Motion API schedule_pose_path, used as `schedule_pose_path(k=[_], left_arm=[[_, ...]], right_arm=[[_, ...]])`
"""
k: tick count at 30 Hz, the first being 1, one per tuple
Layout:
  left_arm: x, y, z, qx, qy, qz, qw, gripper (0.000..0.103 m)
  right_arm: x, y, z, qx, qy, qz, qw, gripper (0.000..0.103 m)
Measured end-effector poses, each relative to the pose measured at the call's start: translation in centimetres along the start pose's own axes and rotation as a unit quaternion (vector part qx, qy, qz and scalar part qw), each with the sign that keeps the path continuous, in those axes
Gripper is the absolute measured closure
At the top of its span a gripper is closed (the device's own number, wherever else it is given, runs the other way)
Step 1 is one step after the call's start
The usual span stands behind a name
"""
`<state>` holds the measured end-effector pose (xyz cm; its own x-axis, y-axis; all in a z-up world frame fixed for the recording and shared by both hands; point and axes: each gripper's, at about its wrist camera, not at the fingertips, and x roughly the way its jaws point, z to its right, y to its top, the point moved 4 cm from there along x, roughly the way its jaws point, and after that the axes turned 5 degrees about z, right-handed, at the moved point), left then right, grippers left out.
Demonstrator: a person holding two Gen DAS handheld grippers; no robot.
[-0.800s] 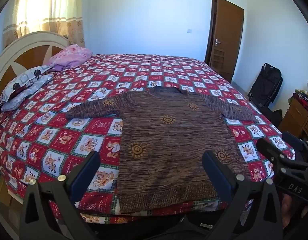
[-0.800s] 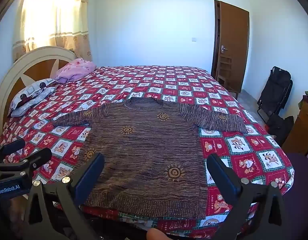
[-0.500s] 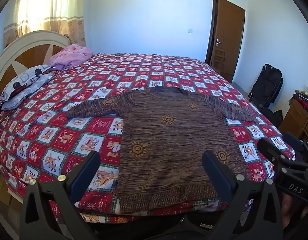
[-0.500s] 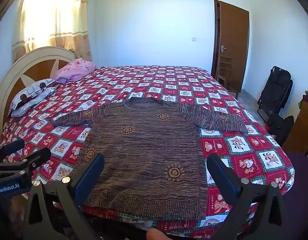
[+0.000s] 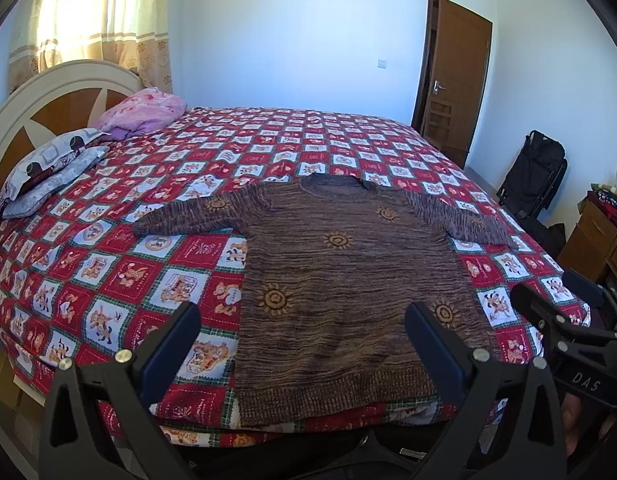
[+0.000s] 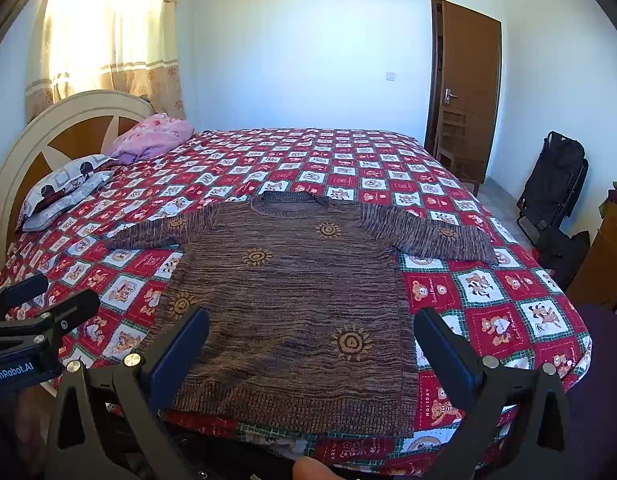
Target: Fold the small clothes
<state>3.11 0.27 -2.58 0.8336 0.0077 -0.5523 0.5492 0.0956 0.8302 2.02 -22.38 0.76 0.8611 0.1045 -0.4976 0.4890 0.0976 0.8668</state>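
Observation:
A small brown knitted sweater with orange sun motifs lies flat on the bed, sleeves spread, hem at the near edge; it also shows in the right wrist view. My left gripper is open and empty, held in front of the hem, above the near bed edge. My right gripper is open and empty, also in front of the hem. The right gripper shows at the right of the left wrist view. The left gripper shows at the left of the right wrist view.
The bed has a red checked cartoon bedspread. Pillows and a pink bundle lie by the headboard at the left. A wooden door, a black folded chair and a wooden cabinet stand at the right.

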Motion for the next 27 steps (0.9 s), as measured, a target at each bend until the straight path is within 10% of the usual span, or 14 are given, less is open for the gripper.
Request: schedule_pose_path(k=[27], left_arm=[[0.11, -0.21, -0.26, -0.002, -0.003, 0.000, 1.0000, 0.000]], right_arm=[[0.34, -0.51, -0.38, -0.003, 0.003, -0.007, 1.000, 0.001]])
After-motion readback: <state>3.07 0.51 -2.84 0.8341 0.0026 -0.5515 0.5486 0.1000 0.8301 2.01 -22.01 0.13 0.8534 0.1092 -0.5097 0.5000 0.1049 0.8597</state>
